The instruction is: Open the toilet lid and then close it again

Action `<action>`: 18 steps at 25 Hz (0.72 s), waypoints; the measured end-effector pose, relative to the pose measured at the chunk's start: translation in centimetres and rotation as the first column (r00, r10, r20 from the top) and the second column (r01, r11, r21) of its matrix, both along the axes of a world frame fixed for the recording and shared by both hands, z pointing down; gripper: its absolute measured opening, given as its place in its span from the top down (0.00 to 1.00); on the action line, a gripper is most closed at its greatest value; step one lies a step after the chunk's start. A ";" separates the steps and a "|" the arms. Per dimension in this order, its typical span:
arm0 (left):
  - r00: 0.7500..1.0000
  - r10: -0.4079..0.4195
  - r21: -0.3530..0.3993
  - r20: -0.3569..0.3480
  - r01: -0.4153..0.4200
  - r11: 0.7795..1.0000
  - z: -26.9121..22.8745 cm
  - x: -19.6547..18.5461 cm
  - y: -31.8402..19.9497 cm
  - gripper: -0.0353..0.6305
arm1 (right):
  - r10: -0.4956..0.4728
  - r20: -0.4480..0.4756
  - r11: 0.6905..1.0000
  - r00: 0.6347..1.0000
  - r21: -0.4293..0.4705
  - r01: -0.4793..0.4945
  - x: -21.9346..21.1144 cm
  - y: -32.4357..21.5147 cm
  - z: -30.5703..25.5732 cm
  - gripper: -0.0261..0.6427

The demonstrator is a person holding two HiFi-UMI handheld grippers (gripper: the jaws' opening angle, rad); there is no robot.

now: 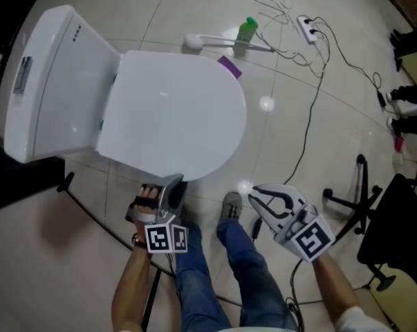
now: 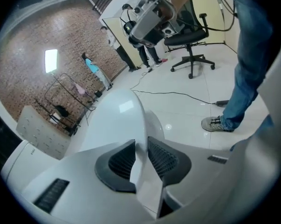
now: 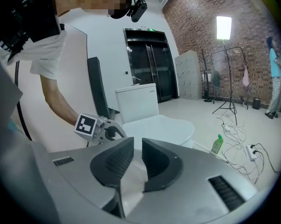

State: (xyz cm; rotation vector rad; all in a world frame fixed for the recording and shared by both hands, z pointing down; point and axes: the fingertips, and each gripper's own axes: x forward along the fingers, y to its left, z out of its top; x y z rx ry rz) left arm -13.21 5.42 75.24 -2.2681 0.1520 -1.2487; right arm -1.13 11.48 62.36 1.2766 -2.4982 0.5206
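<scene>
Opening step, just at its start. Left gripper (image 1: 171, 187) pinched narrow onto the front edge of the toilet lid (image 1: 173, 116), pads (image 2: 122, 160) pressing both faces of the thin rim. Lid low over the bowl, hinge side toward the tank (image 1: 42, 81), seemingly barely raised, if at all. Right gripper (image 1: 259, 200) idle off to the right over the floor, jaws almost together with nothing between them. Next, probably: swing the edge up and back in an arc toward the tank, wrist turning with the hinge to avoid losing the slick rim.

cables (image 1: 312, 109) beside toilet lid (image 1: 173, 116), chair (image 1: 364, 199) right
</scene>
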 end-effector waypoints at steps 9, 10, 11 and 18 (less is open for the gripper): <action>0.913 -0.302 0.024 -0.273 0.320 0.947 -12.2 -4.6 -4.6 0.87 | -0.033 -0.030 0.999 0.999 0.002 0.033 -1.5 -1.3 -2.0 0.88; 0.896 -0.334 -0.004 -0.293 0.348 0.937 -13.1 -5.3 -5.3 0.88 | -0.037 -0.031 0.999 0.999 0.003 0.037 -1.9 -1.5 -2.4 0.88; 0.882 -0.359 -0.031 -0.305 0.367 0.930 -13.9 -6.0 -5.9 0.88 | -0.039 -0.029 0.999 0.999 0.008 0.039 -2.4 -1.8 -2.9 0.88; 0.665 -0.601 -0.258 -0.444 0.547 0.796 -19.8 -11.6 -12.1 0.90 | -0.070 -0.042 0.997 0.997 0.024 0.071 -6.0 -3.2 -7.2 0.88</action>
